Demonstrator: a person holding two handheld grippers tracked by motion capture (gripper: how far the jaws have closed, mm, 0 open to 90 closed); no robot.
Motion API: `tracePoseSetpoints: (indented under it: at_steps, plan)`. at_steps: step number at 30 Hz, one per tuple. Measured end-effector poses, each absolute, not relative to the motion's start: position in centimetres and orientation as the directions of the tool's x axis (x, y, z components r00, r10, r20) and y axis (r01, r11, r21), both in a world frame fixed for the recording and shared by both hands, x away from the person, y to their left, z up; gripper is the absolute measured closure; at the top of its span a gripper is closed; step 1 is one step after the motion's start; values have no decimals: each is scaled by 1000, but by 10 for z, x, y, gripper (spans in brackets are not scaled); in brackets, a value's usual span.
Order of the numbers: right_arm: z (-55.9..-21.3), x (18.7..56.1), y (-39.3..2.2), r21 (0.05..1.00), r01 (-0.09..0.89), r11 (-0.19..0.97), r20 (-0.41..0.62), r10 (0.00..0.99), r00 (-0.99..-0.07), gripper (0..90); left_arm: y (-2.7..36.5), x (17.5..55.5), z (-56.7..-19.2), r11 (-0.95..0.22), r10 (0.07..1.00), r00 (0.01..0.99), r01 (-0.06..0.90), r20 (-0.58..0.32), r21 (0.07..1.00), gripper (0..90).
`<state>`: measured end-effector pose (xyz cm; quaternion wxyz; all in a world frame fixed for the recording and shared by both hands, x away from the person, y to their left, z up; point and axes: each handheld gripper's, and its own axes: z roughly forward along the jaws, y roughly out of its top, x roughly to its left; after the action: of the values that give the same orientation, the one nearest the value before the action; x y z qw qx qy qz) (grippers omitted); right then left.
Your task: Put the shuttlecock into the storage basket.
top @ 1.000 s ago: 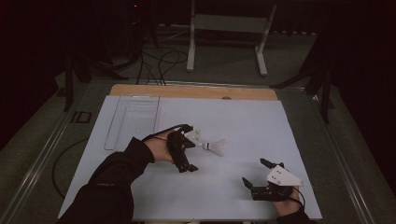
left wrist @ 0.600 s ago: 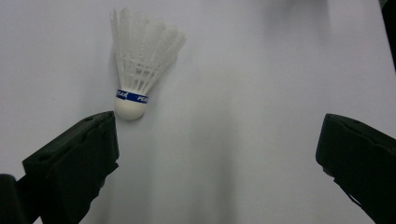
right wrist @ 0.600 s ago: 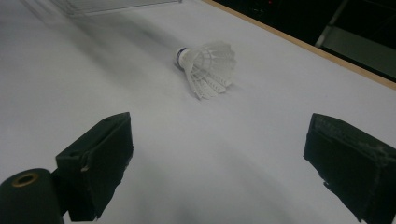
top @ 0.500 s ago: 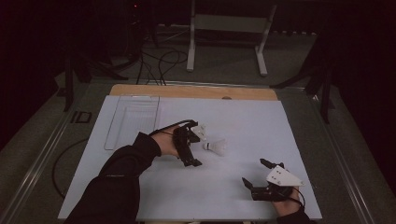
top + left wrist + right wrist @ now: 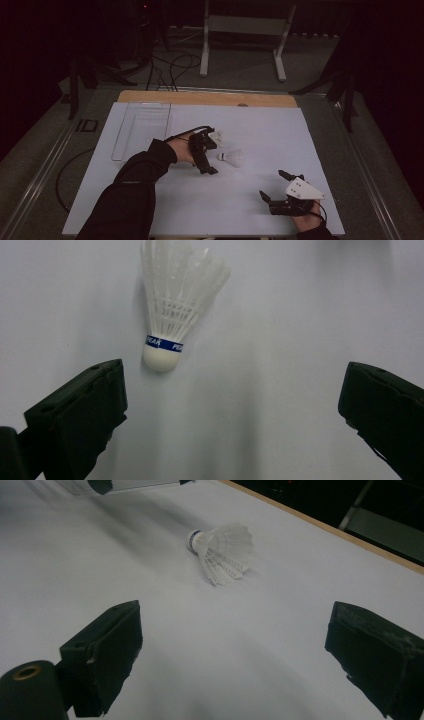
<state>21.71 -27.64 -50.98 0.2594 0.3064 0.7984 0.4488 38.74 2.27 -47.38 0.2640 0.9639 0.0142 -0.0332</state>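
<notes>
A white feathered shuttlecock (image 5: 231, 157) with a blue band lies on its side on the white table (image 5: 260, 125). My left gripper (image 5: 212, 151) is just left of it, open, its jaws standing on either side of the cork end. In the left gripper view the shuttlecock (image 5: 172, 305) lies a little ahead of the left gripper (image 5: 235, 390), nearer the left jaw, untouched. My right gripper (image 5: 274, 185) rests open near the table's front right. From there the shuttlecock (image 5: 222, 547) lies well ahead of the right gripper (image 5: 235, 635).
A clear plastic tray (image 5: 142, 130) lies on the table's left side, behind my left arm. A wooden strip (image 5: 207, 98) runs along the far edge. Cables and a metal stand are on the floor beyond.
My left gripper has moved a little forward and right, closing in on the shuttlecock. The shuttlecock and the right gripper have stayed put.
</notes>
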Motion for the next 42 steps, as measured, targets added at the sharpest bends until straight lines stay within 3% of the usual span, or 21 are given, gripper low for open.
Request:
tracePoseSetpoints:
  at_steps: [15, 24, 33, 42]
  plan:
    - [-511, 217, -276, 875, 259, 409, -134, 718, -683, 80, 10, 401, -497, -871, 25, 998, 51, -60, 488, 7]
    - [-511, 217, -276, 874, 263, 408, -129, 717, -685, 81, 5, 408, -509, -878, 49, 998, 67, -50, 475, 69]
    - [-512, 218, -276, 873, 267, 408, -124, 714, -689, 81, -2, 412, -515, -883, 56, 998, 49, 0, 466, 227]
    - [-512, 218, -277, 874, 268, 406, -119, 712, -692, 81, -4, 413, -520, -890, 45, 999, 44, -7, 454, 421]
